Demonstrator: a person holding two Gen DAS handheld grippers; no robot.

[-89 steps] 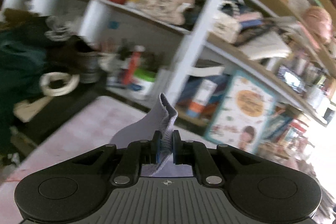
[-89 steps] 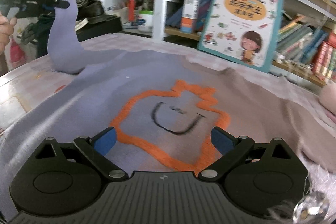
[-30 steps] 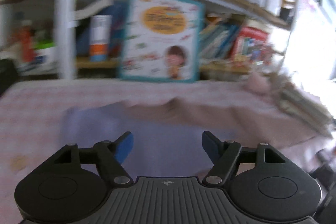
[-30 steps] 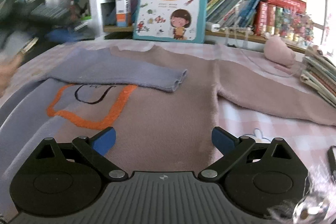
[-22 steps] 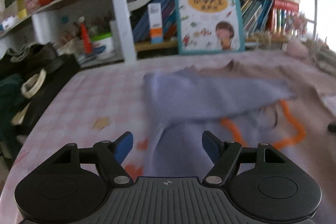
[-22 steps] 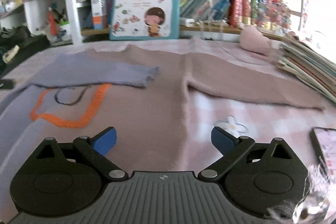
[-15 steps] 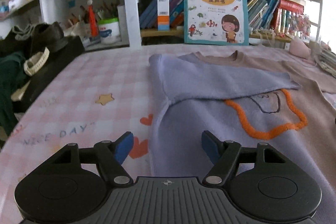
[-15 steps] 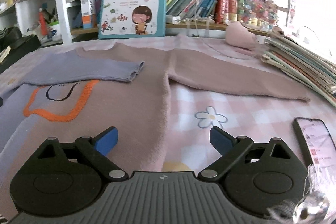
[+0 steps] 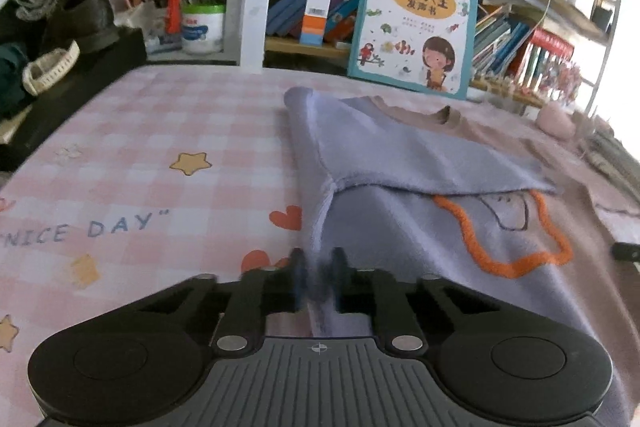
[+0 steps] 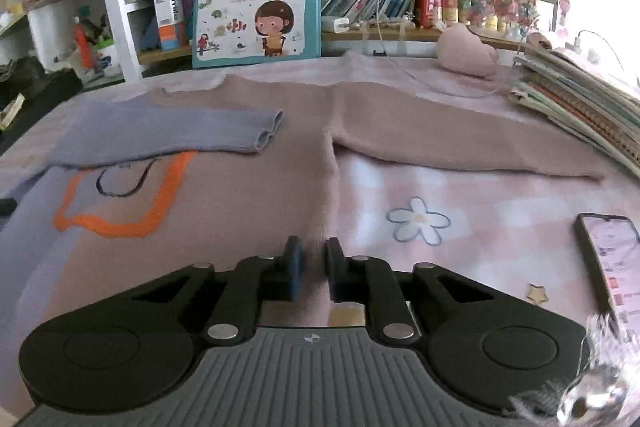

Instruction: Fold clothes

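So far only 1 fold is in: the lilac sleeve [image 10: 168, 135] lies across my sweater [image 10: 248, 195], flat on the checked tablecloth [image 9: 168, 155]. The pink sleeve [image 10: 460, 143] remains out. My left gripper [image 9: 317, 277] pinches the lilac side hem; my right gripper [image 10: 310, 273] is closing on the pink one.

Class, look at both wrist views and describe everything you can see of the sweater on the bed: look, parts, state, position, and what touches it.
The sweater looks like soft knit, lilac on one half and dusty pink on the other, with an orange outline and a thin dark smile on the chest. It lies flat, front up, on the pink checked sheet. The lilac sleeve is folded across the chest; the pink sleeve lies stretched out sideways. The left gripper is shut on its lilac side edge; the right gripper is closing on its pink side edge.
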